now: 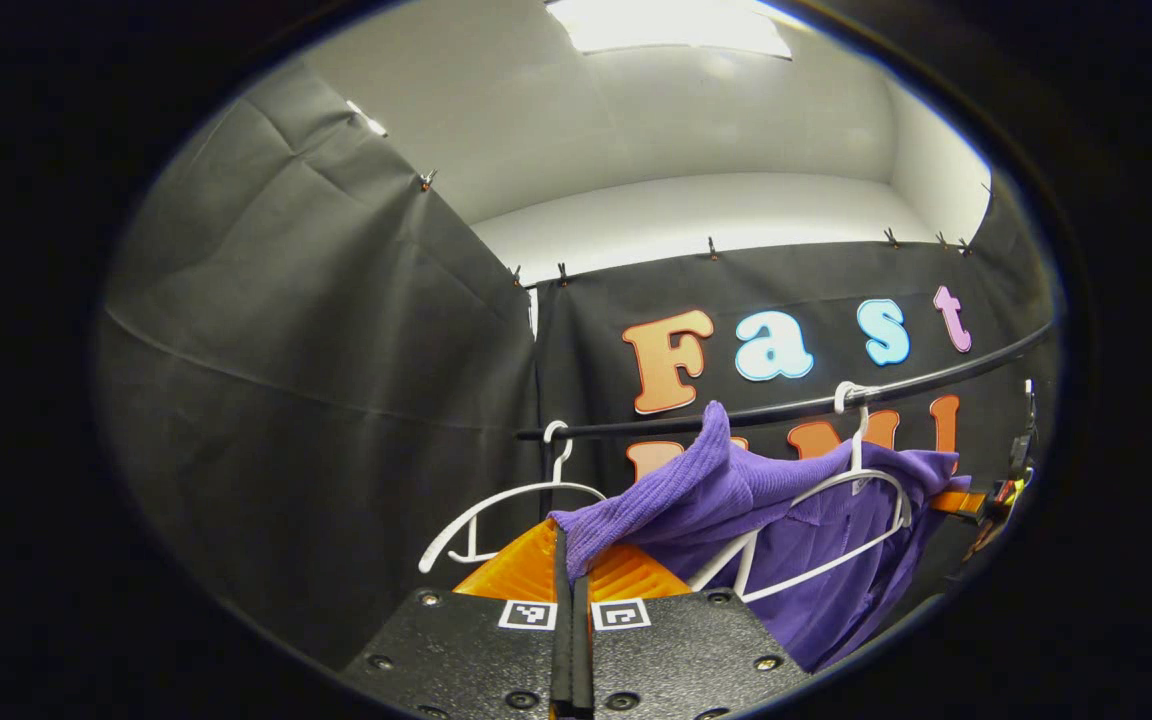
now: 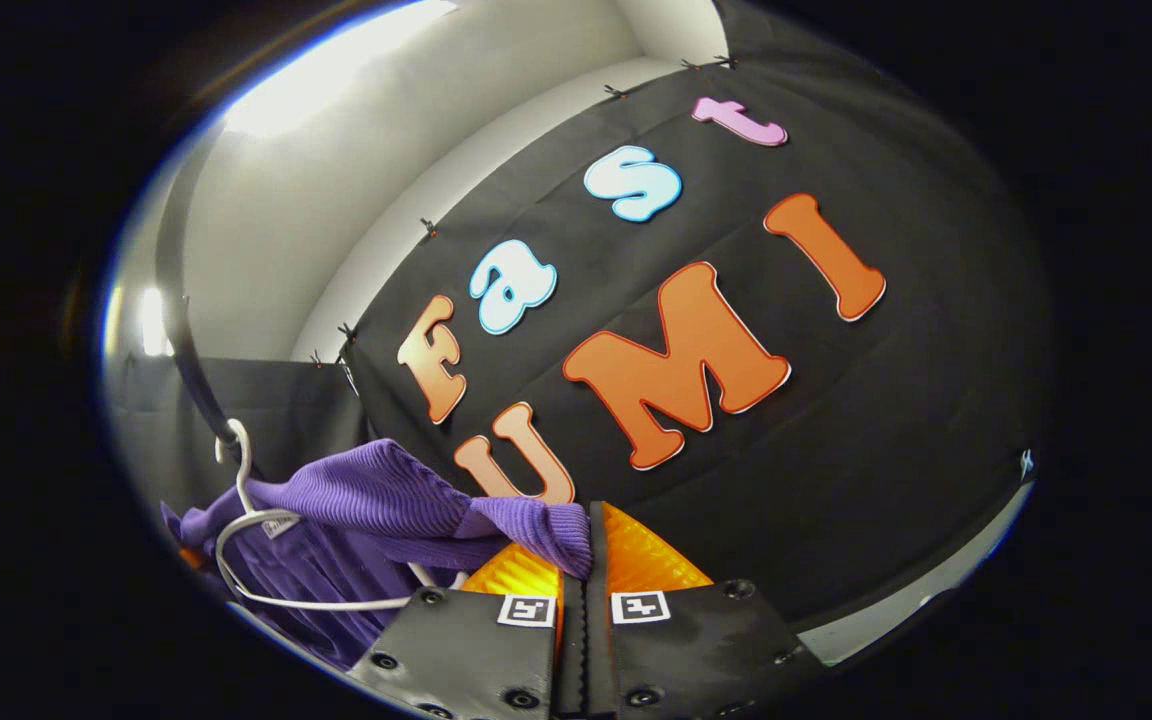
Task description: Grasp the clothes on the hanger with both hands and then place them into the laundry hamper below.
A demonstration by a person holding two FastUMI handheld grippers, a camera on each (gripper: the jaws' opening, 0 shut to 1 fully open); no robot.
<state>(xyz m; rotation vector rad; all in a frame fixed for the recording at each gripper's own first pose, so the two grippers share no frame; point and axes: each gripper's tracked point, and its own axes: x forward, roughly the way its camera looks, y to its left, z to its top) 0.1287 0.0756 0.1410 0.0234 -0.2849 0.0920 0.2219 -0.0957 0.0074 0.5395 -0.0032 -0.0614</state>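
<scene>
Left gripper view. At the bottom centre we see the left gripper, its orange fingers closed to a thin slit on a fold of the purple garment. The garment drapes rightward over a white hanger hooked on the dark rail, which crosses the right half of the frame. An empty hanger hangs from the rail at lower centre-left.

Right gripper view. At the bottom centre the right gripper is likewise closed, pinching a ribbed edge of the garment, which trails to the lower left around the hanger.

We judge that the two-handed grasp is made and the lift-off is at hand. The next move calls for drawing the cloth clear of the hanger's shoulders without dragging the hook, then lowering it toward the hamper.
</scene>
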